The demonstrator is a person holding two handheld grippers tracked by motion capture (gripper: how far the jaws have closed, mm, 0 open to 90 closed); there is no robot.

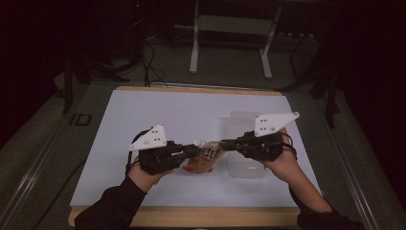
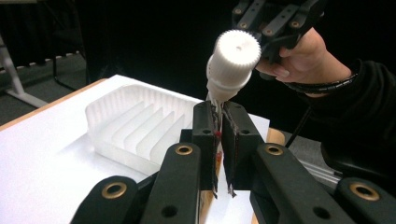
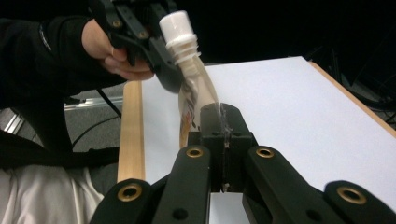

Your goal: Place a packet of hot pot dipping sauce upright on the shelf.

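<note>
A spouted pouch (image 1: 207, 157) with a white screw cap (image 1: 197, 143) hangs just above the white mat, held between both grippers. My left gripper (image 1: 194, 150) is shut on the pouch's edge near the spout; in the left gripper view its jaws (image 2: 218, 135) pinch the thin film below the cap (image 2: 236, 53). My right gripper (image 1: 225, 143) is shut on the opposite edge; in the right gripper view (image 3: 223, 126) the film sits between its closed jaws, with the pouch (image 3: 196, 91) and cap (image 3: 177, 25) rising beyond. The pouch's lower part is hidden behind the jaws.
A clear ribbed plastic tray (image 1: 244, 167) lies on the mat under my right hand, also seen as the ribbed tray (image 2: 135, 126) from the left gripper. The white mat (image 1: 158, 115) covers a wooden table (image 1: 191, 90). A metal stand's legs (image 1: 194, 57) rise behind the table.
</note>
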